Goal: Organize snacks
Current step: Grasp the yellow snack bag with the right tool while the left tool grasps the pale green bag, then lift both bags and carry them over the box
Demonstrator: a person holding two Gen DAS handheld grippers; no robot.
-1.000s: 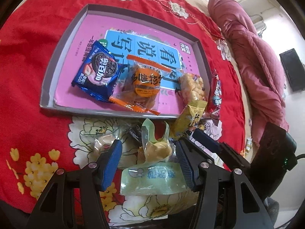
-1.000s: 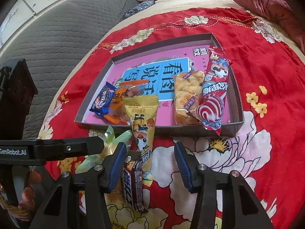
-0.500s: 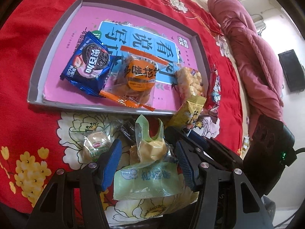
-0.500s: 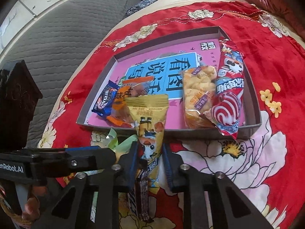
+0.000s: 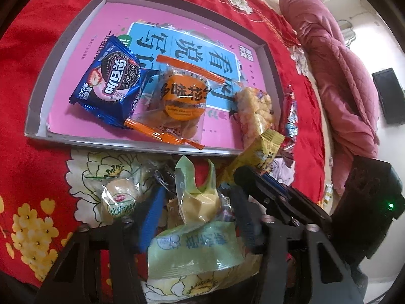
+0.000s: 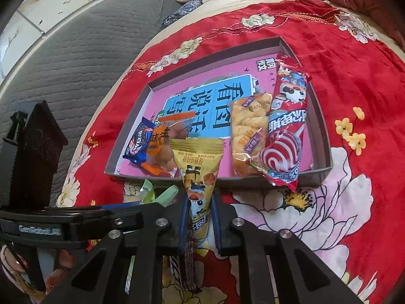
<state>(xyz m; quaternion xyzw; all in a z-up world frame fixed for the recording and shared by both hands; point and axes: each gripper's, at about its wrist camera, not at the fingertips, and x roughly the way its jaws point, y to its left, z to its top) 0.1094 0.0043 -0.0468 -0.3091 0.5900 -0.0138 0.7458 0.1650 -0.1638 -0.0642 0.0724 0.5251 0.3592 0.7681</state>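
A grey tray (image 5: 83, 20) with a pink lining lies on the red floral cloth. In it lie a blue cookie pack (image 5: 112, 83), an orange cake pack (image 5: 179, 101), a puffed snack bag (image 6: 249, 131) and a red lollipop-print bag (image 6: 286, 134). My right gripper (image 6: 198, 221) is shut on a yellow snack pack (image 6: 198, 167), which leans over the tray's near wall. My left gripper (image 5: 196, 211) has closed around a pale green pack (image 5: 197, 197) in front of the tray. A dark candy bar (image 6: 188, 258) lies under the right gripper.
A small round pastry in clear wrap (image 5: 120, 197) lies left of the left gripper. A grey quilted cushion (image 6: 76, 55) lies beyond the cloth's left edge. A pink quilt (image 5: 336, 76) is bunched at the right. The right gripper's dark body (image 5: 364, 202) stands beside the left one.
My right gripper has closed on the yellow pack and lifted its top toward the tray. My left gripper has narrowed around the green pack and moved closer to the tray.
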